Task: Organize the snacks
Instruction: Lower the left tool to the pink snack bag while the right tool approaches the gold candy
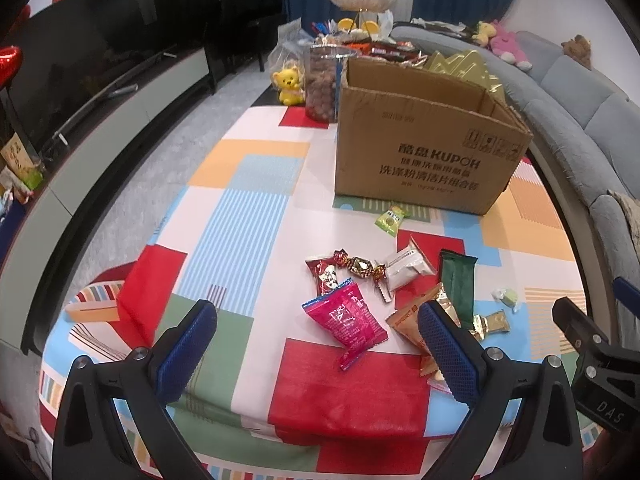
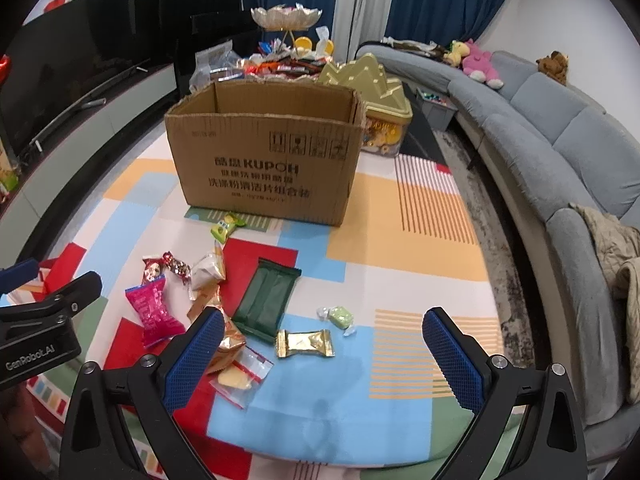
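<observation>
Snacks in small wrappers lie scattered on the patchwork-coloured tablecloth, short of the open brown cardboard box that stands well ahead of both sets of jaws and, judging by the task, is where they belong. Left gripper, jaws spread wide and holding nothing; the magenta foil packet lies between and just beyond its fingertips, long axis running obliquely from near right to far left, with a dark red sachet and a gold-and-red twisted candy farther ahead. Right gripper, jaws likewise released and empty; the small gold foil pillow pack lies between its fingertips, long axis crosswise to the fingers, and a pale green wrapped sweet sits just beyond it. Dark green flat foil bar, ahead of the right jaws toward their left finger, long axis pointing roughly at the box. Clear zip bag with a yellow piece, beside the left finger of the right gripper. Judged nearest pairings: magenta packet to the left hand, gold pack to the right; each would need the jaws lowered and the crosswise piece taken across its short side
</observation>
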A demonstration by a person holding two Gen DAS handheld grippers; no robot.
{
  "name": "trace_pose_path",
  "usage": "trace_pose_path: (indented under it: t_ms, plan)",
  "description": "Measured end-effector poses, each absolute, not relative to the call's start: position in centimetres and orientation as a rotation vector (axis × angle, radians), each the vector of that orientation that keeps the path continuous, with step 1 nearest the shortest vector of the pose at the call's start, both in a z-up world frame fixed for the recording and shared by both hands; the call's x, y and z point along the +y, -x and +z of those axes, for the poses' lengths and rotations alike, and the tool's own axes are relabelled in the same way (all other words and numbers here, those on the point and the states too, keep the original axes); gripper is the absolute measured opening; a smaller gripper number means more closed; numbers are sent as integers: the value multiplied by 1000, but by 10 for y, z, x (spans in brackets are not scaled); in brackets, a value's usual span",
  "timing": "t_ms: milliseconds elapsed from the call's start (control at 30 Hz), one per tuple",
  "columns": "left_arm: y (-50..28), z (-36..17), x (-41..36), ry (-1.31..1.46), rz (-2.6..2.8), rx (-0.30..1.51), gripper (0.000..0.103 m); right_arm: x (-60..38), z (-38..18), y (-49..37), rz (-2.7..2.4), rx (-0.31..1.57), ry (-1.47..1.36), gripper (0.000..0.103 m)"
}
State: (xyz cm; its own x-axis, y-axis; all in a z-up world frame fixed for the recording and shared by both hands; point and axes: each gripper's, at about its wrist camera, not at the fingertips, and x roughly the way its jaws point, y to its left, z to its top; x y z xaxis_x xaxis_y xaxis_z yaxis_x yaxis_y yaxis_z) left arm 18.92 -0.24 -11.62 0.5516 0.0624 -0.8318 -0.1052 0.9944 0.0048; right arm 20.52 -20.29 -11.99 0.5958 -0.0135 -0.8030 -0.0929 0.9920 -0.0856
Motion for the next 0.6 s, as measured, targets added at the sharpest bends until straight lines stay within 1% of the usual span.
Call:
trace_pose_path:
  t_ms: [133, 367, 433, 600]
  plan:
    - [-196, -125, -4, 53, 100, 1007, 102, -204, -132, -213, 54, 985, 113, 94]
    - [-206, -140, -9, 69, 104, 1050, 102, -209, -152, -223, 59, 1055, 98, 92]
    - [-210, -146, -10, 79, 106, 1066, 102, -209, -159, -225, 65, 1073, 96, 88]
    - [-217, -159, -12, 100, 122, 1102, 99, -207, -171, -228, 79, 1092, 108, 87]
